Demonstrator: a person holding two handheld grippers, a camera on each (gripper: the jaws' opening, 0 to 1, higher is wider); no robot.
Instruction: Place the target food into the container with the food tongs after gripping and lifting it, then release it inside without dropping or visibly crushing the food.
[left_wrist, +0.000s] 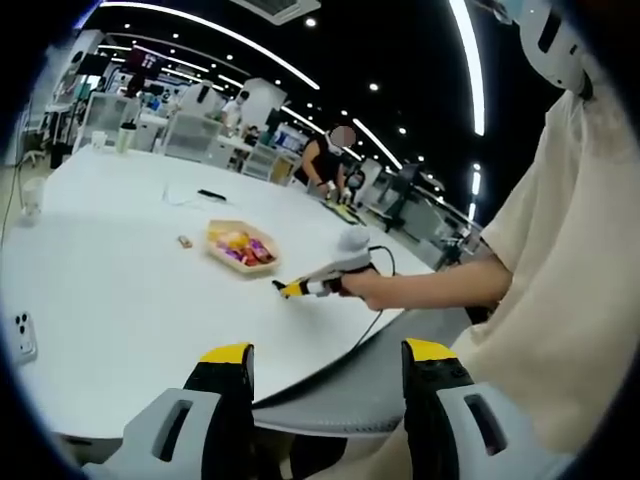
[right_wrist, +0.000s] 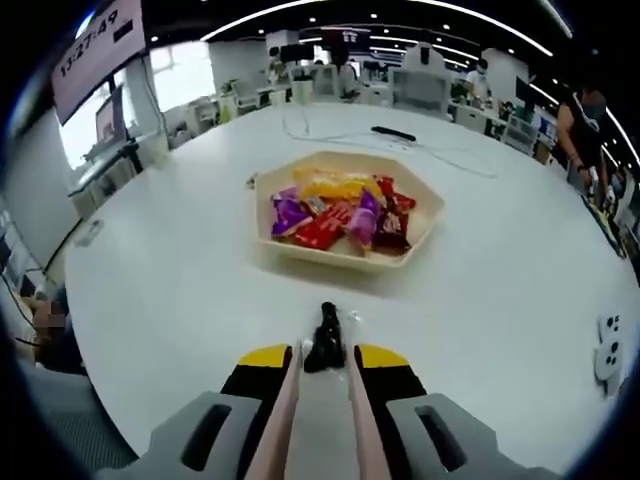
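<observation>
The right tongs are squeezed narrow on a pair of food tongs whose dark tips rest on the white bench just short of the tray of wrapped snacks — no snack is gripped yet. The left tongs hang wide and empty at the bench edge. Best to ease forward over one wrapper, pinch lightly — then lift straight.

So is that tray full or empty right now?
Partly full. In the right gripper view the tray holds a pile of wrapped snacks across its middle, with its rim bare around them.
</observation>
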